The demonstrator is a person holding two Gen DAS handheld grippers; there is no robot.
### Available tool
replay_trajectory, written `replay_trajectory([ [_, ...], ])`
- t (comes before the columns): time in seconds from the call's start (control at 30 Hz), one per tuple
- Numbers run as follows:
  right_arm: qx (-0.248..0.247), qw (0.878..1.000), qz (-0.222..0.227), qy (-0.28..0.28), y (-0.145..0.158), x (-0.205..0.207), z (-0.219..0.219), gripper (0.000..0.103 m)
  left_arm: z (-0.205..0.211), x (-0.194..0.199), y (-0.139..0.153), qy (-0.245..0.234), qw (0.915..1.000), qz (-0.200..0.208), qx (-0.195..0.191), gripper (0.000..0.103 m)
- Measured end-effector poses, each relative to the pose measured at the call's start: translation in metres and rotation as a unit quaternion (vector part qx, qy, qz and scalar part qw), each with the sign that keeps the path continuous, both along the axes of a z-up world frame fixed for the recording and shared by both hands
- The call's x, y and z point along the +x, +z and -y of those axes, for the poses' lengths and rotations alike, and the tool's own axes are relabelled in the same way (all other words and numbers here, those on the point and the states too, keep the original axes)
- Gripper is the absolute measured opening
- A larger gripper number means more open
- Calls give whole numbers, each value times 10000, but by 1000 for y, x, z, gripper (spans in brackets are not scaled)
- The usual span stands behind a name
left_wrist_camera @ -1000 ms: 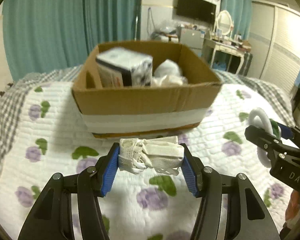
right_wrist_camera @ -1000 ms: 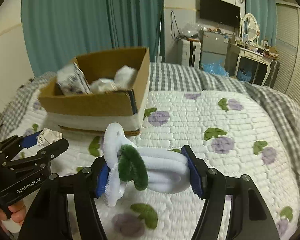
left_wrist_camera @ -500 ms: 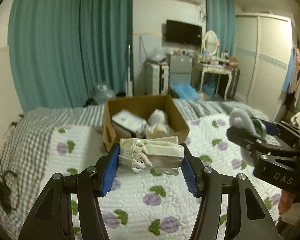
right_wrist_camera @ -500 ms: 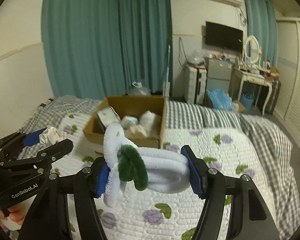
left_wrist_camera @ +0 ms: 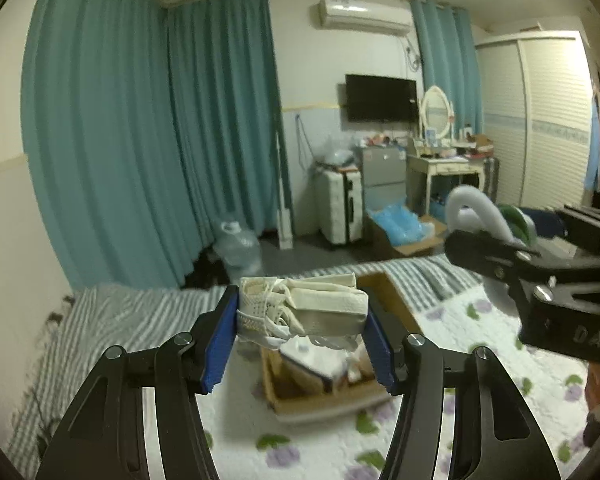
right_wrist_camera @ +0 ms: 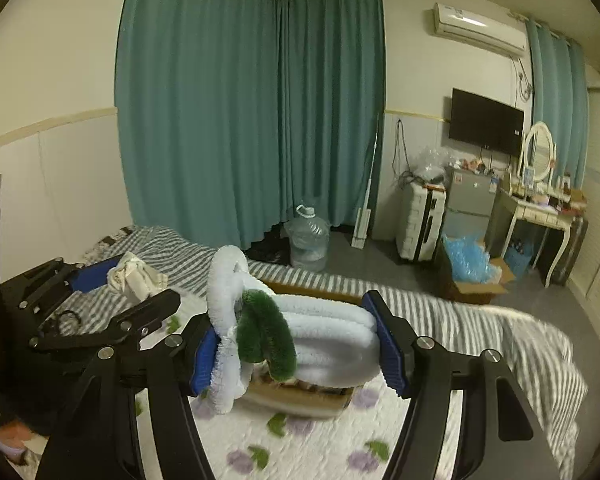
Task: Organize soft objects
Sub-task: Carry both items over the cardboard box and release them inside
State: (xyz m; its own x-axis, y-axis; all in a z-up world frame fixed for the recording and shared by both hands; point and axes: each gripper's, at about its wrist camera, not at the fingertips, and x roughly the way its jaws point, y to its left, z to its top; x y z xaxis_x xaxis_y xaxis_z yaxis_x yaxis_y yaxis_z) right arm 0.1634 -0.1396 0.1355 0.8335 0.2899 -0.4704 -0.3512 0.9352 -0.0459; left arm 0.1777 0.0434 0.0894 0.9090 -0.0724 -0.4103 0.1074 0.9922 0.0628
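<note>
The left gripper (left_wrist_camera: 300, 320) is clamped on a folded cream mesh cloth bundle (left_wrist_camera: 304, 312), which is pinched between the blue pads (left_wrist_camera: 220, 340) and held in the air above the cardboard box (left_wrist_camera: 324, 396). The right gripper (right_wrist_camera: 296, 348) is likewise closed on a fluffy white-and-green chenille item (right_wrist_camera: 300, 344), its loops spilling past the left pad. In the left wrist view the right gripper (left_wrist_camera: 548, 280) is seen at the right edge, carrying the same white loop (left_wrist_camera: 476, 208).

Compared with a second ago, both grippers have been raised well up from the floral quilt (left_wrist_camera: 480, 360). Then the box was seen almost level, filling the middle of the view with its taped front wall facing the camera; half a second ago it had shrunk and dropped lower; now it is looked down into from above, and most of the frame is taken up by the teal curtains (left_wrist_camera: 160, 140), the wall television (left_wrist_camera: 380, 98) and the air conditioner (left_wrist_camera: 364, 18). The hold on both items is unchanged across the frames.

From this it is judged that both soft objects have been lifted clear of the bed and are being carried over the box, where other items already lie. A lowering over the open top and a release of each piece are probably what remains; the trailing chenille loops could catch on the box rim.
</note>
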Motion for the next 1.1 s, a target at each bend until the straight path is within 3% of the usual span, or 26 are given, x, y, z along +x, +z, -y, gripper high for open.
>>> replay_trajectory([
  [0.27,-22,9996,-241,-121,-18,92,-6,65,6,91,-40,157,9994,-318,63,57],
  [0.43,-76,9984,-520,-187,-51,144,-5,65,4,140,-75,147,9971,-740,-71,57],
  [0.57,-133,9971,-733,-183,-84,174,-6,65,5,166,-93,125,9963,-847,-35,57],
  [0.8,-124,9934,-1127,-188,-131,211,-6,65,20,191,-125,18,9919,-1266,124,57],
  [0.97,24,9919,-1242,-279,-147,218,1,67,19,185,-125,1,9931,-1175,39,60],
  [1.1,181,9894,-1385,-408,-147,218,9,87,21,185,-127,33,9916,-1295,16,68],
])
